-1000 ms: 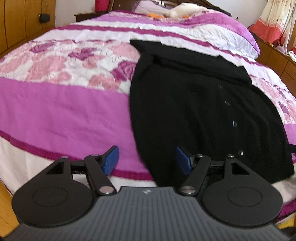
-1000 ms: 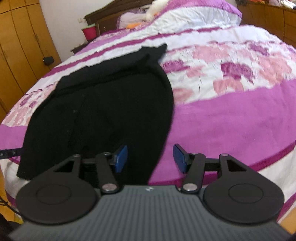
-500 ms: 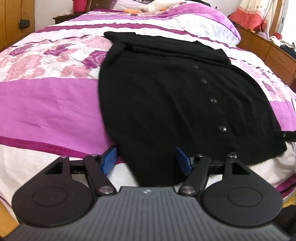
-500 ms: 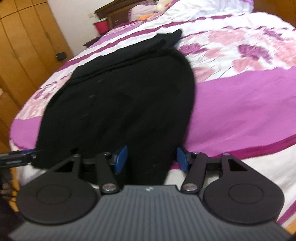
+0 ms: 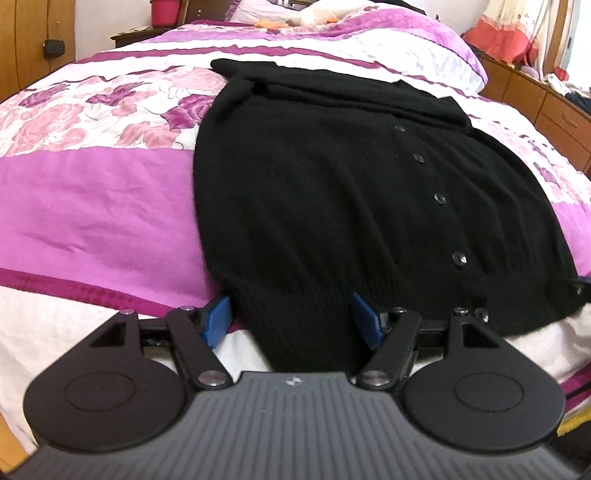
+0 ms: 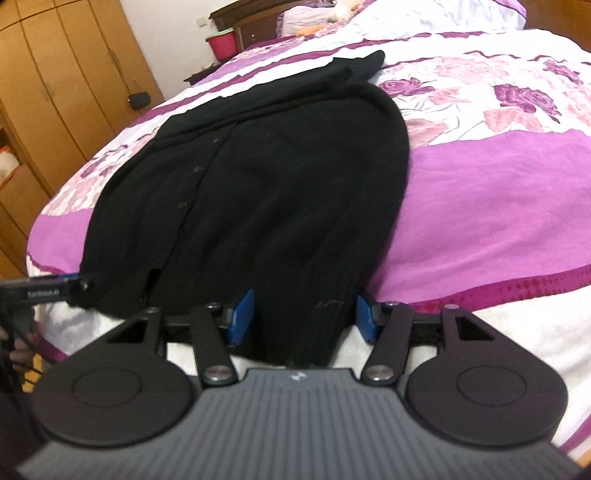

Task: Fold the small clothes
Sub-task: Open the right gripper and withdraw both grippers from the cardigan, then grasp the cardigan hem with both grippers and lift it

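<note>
A black knitted cardigan [image 5: 351, 192] with a row of buttons lies spread on the bed; it also shows in the right wrist view [image 6: 266, 199]. My left gripper [image 5: 291, 323] is open, its blue pads on either side of the cardigan's near left bottom corner. My right gripper [image 6: 303, 314] is open, its pads straddling the near right bottom corner. The left gripper's tip [image 6: 55, 291] shows at the left edge of the right wrist view, by the hem.
The bed has a pink, purple and white floral cover [image 5: 92, 192]. Pillows [image 5: 325, 14] lie at the head. Wooden wardrobe doors [image 6: 55, 74] stand on the left, a red bin [image 6: 221, 42] on a nightstand, wooden drawers [image 5: 546, 107] on the right.
Both grippers have moved forward and down to the cardigan's bottom hem, so each now straddles a corner. Both stay open.
</note>
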Demonstrator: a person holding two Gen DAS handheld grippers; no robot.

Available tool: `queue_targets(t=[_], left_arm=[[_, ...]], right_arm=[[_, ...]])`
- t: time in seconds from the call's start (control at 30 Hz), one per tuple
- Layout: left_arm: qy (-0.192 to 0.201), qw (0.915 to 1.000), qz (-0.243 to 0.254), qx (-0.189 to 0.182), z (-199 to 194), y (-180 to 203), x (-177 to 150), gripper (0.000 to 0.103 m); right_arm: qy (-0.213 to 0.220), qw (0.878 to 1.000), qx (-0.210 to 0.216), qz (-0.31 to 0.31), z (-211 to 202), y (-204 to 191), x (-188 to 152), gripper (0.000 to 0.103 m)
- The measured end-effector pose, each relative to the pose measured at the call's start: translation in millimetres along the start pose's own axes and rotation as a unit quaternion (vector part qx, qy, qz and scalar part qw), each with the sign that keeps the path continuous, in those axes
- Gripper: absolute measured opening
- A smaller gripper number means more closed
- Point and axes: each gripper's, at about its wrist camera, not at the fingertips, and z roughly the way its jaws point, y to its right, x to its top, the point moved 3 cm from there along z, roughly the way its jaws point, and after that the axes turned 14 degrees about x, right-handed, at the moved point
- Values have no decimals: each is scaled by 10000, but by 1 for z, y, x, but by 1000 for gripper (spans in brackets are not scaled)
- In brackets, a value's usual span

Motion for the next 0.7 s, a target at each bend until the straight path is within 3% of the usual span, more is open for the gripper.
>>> queue_targets(t=[0.3, 0.5, 0.7], left_arm=[[23, 9999, -164, -2, 0, 6, 0, 68], [99, 9997, -201, -3, 2, 5, -2, 64], [138, 9998, -148, 31, 6, 6, -3, 64]], right_arm=[[133, 9998, 160, 27, -2, 1, -2, 58], [200, 9998, -24, 65, -4, 2, -4, 38], [281, 9993, -45, 226, -6, 6, -4, 25]])
